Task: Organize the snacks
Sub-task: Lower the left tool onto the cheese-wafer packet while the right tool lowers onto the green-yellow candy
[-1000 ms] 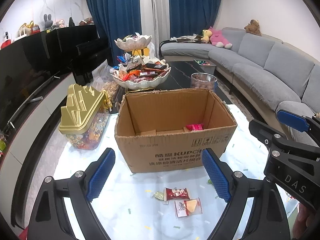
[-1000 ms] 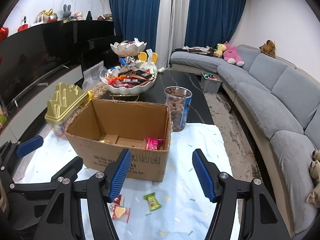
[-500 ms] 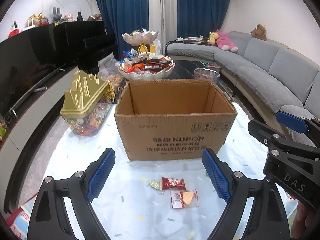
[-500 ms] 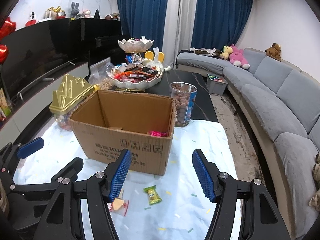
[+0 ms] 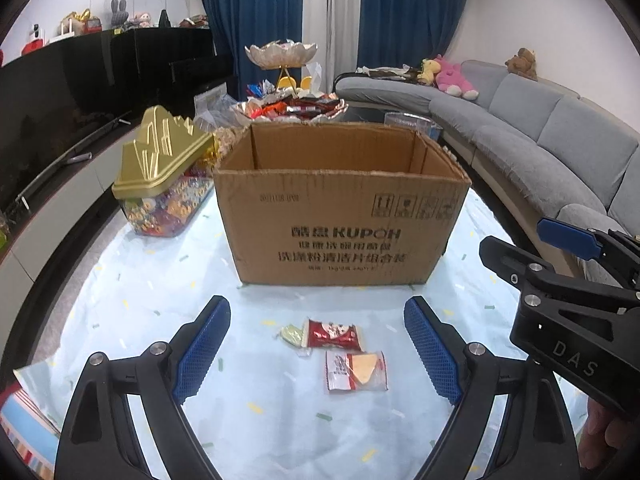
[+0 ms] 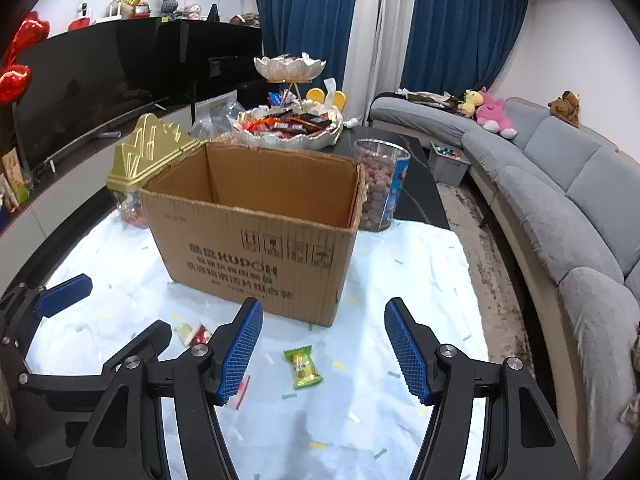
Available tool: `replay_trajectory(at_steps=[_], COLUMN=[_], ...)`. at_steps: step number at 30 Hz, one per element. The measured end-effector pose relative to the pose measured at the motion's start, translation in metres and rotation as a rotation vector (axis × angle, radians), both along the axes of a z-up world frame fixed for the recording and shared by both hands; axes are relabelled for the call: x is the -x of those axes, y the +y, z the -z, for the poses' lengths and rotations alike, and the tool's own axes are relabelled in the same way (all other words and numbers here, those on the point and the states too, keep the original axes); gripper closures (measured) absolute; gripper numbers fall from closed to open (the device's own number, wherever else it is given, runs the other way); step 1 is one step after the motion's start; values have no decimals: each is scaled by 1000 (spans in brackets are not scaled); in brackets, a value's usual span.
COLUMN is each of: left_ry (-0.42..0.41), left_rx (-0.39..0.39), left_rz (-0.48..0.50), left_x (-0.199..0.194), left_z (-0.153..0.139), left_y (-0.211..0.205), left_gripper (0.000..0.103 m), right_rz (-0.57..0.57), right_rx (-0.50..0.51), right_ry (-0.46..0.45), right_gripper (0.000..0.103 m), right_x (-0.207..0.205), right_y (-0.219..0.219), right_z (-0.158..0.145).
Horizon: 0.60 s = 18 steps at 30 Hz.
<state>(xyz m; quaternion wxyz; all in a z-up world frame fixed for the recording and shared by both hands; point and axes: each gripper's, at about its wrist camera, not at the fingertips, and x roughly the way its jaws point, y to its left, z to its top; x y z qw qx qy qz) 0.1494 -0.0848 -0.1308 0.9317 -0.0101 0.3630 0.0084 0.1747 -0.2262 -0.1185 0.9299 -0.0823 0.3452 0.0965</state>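
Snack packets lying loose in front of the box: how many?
3: a red packet, a clear cheese-wedge packet just nearer, a green packet to their right. A pale scrap adjoins the red.

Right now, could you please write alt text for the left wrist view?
The open left gripper frames three wrapped snacks on a pale tablecloth: a red candy, a small green candy and a clear wafer packet. Behind stands an open cardboard box.

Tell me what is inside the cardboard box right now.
Only the bare brown inner walls of the cardboard box show from both wrist cameras. Its front wall hides the floor, so any snacks lying in it cannot be seen.
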Motion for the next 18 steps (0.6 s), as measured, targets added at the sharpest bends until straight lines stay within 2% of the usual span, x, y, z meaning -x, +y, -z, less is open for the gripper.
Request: replay_trajectory(at_steps=[10,18], left_ry=[22,78], left_rx=[22,21], left_rz=[14,7], left_x=[6,3], left_z=[21,41], left_y=[-17,-23], left_gripper=[14,14], right_rz=[-69,-146], right_rx=[11,49], right_ry=[60,86], right_gripper=[39,39], right_x=[-8,-10], right_y=[-4,-2], right_z=[28,46])
